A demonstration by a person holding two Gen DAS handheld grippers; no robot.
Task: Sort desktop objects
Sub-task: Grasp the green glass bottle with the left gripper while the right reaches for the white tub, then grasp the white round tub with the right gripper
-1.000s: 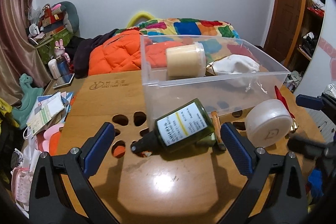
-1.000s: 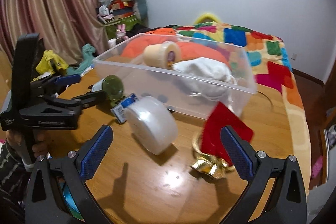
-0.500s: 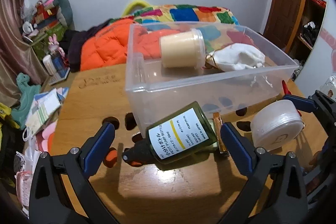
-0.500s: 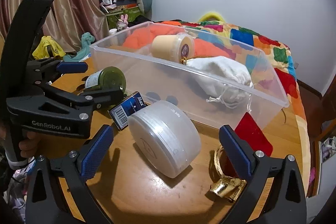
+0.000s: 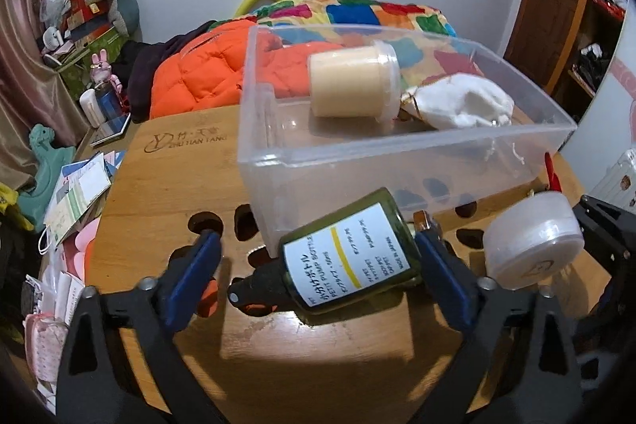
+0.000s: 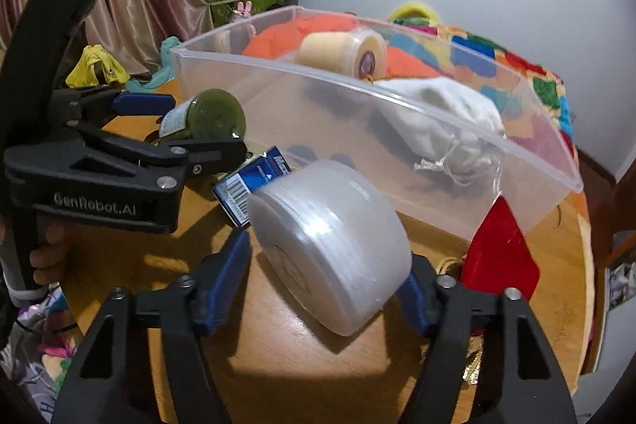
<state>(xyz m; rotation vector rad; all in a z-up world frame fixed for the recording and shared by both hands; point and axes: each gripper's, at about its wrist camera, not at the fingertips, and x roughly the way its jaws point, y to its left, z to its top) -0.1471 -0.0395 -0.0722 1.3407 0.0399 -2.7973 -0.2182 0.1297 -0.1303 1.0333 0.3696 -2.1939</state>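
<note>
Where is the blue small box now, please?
In the right wrist view, the blue box lies on the wooden table, left of centre, between the green bottle and the white round container.

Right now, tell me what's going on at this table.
A person is sorting desk clutter into a clear plastic bin with a handheld gripper in each hand. The left gripper straddles a green pump bottle lying on the wooden table; its jaws have just been closing, with a gap still showing on one side. The right gripper has been closing around a round white case. A cream-coloured jar and a white pouch already lie in the bin.
</note>
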